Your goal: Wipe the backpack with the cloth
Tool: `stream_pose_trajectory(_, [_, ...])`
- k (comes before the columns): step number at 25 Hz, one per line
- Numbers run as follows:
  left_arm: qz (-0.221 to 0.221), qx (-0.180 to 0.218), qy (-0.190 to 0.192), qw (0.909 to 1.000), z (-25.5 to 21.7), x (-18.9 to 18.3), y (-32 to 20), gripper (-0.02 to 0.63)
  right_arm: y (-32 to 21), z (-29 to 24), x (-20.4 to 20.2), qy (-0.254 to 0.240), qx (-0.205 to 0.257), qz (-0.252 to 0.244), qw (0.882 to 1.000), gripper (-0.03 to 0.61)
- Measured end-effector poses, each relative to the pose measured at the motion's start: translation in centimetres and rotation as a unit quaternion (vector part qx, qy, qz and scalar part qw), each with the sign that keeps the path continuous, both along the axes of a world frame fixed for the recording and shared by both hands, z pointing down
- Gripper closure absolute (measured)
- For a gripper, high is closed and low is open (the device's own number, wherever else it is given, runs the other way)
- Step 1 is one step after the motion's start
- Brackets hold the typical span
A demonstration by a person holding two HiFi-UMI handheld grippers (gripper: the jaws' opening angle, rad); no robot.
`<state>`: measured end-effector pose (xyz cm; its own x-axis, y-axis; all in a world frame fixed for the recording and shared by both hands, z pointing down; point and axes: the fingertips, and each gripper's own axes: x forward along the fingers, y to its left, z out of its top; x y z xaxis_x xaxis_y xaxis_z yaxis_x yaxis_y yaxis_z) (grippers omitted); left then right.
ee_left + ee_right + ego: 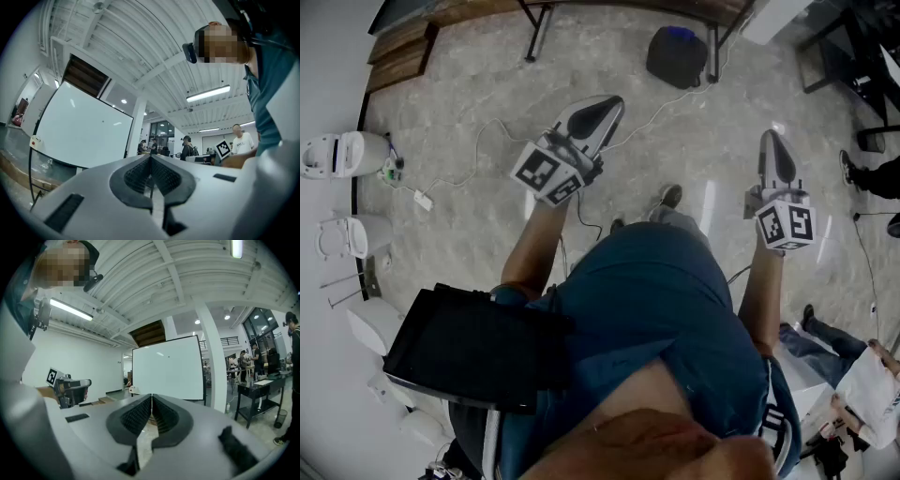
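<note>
A dark backpack (678, 54) lies on the stone floor by a table's legs, far ahead of both grippers. No cloth shows in any view. My left gripper (607, 108) is held out over the floor, jaws shut with nothing between them; its ribbed pads (140, 173) meet at the tip. My right gripper (769, 142) is held out at the right, also shut and empty, its pads (164, 416) closed together. Each gripper view looks level across the room, and neither one shows the backpack.
A white cable with a power strip (423, 199) runs across the floor. White fixtures (337, 155) line the left wall. A black flat case (459, 347) hangs at my left side. A whiteboard (168, 369), a black table (255, 397) and several people (186, 147) stand around.
</note>
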<state>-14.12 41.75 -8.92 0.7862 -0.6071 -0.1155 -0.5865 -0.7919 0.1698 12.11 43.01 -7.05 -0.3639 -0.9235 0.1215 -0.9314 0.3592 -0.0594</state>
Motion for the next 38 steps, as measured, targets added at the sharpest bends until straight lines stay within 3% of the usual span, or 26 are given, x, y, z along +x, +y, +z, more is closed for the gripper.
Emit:
stream_pose_trajectory(4, [-0.001,0.004,-0.009,1.0,0.8,2.3,-4.0,0.613,-4.4,1.4,1.7,-0.001,-0.002,-0.011,1.0,0.577])
stream_pose_trajectory(10, [-0.025,-0.001,-0.003,0.9997,3.8,7.4,-14.7,0.613,-16.7,5.5,6.9,-0.018,-0.006,-0.036,0.999,0.577])
stream_pose_trajectory(15, [-0.041,-0.01,-0.014,0.999,5.2,10.8,-22.0,0.613,-25.1,8.0,8.8,-0.018,-0.031,-0.069,0.997,0.577])
stream_pose_trajectory(23, [-0.051,-0.047,-0.009,0.9976,8.7,10.0,-32.6,0.613,-36.6,12.8,7.4,0.009,-0.083,-0.089,0.993,0.577])
stream_pose_trajectory(30, [-0.013,-0.07,-0.017,0.9973,14.7,9.4,-42.8,0.614,-47.9,18.9,5.8,0.042,-0.122,-0.073,0.989,0.575])
stream_pose_trajectory(33, [-0.002,-0.077,-0.023,0.9968,17.4,9.9,-46.3,0.613,-52.5,23.1,4.7,0.053,-0.148,-0.085,0.984,0.567])
stream_pose_trajectory(34, [0.001,-0.084,-0.024,0.9962,18.5,10.2,-47.2,0.612,-53.7,25.0,4.3,0.058,-0.16,-0.092,0.981,0.528])
stream_pose_trajectory(38, [0.006,-0.11,-0.032,0.9934,23.9,11.0,-49.7,0.614,-58.0,34.2,3.0,0.093,-0.212,-0.124,0.965,0.511])
